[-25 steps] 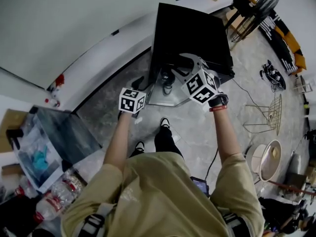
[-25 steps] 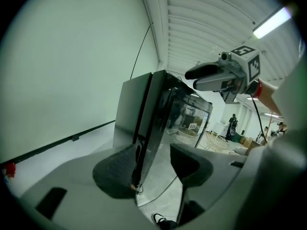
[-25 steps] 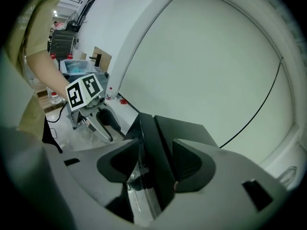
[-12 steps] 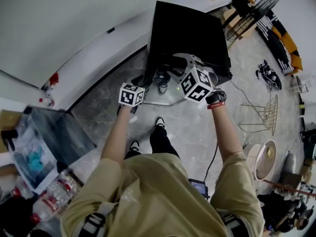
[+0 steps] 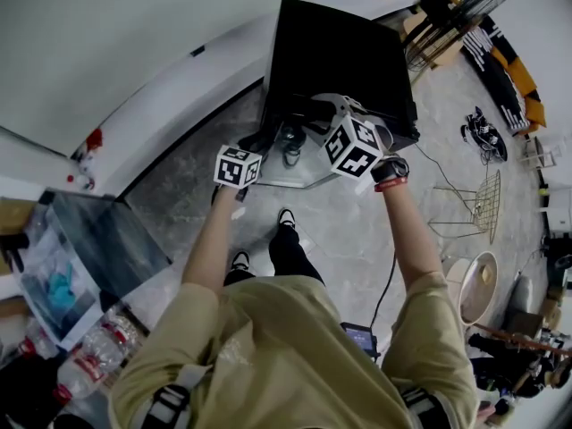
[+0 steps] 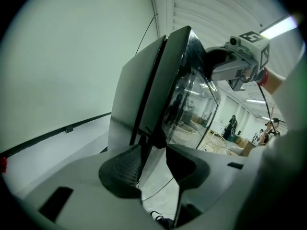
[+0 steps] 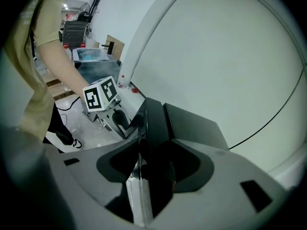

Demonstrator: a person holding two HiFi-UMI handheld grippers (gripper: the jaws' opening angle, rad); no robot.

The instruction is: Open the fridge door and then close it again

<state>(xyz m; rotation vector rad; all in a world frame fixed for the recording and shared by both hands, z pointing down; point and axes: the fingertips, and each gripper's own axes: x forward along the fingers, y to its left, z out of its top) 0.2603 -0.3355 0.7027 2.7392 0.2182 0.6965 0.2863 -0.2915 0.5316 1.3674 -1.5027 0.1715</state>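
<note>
A small black fridge [image 5: 344, 56] stands on the floor against the white wall, its glass door [image 5: 295, 172] facing me. In the head view my left gripper [image 5: 257, 143] is low at the door's left edge. In the left gripper view my left gripper [image 6: 153, 164] is closing its jaws with the door's edge [image 6: 149, 128] between them; the pads are not visibly pressing. My right gripper [image 5: 313, 112] is at the door's top edge. In the right gripper view my right gripper [image 7: 153, 164] straddles the door's edge [image 7: 141, 143] with its jaws wide. Each gripper shows in the other's view: the left gripper [image 7: 122, 121], the right gripper [image 6: 216, 63].
A grey crate [image 5: 98, 239] with plastic wrap and bottles stands at the left. A floor fan [image 5: 456, 16], a wire frame [image 5: 487, 204], shoes [image 5: 487, 132] and a round stool [image 5: 487, 289] stand at the right. My feet [image 5: 286, 217] are just before the fridge.
Both grippers have drawn a little closer to the fridge door. The right gripper's marker cube has rolled slightly. The door has not visibly moved.
</note>
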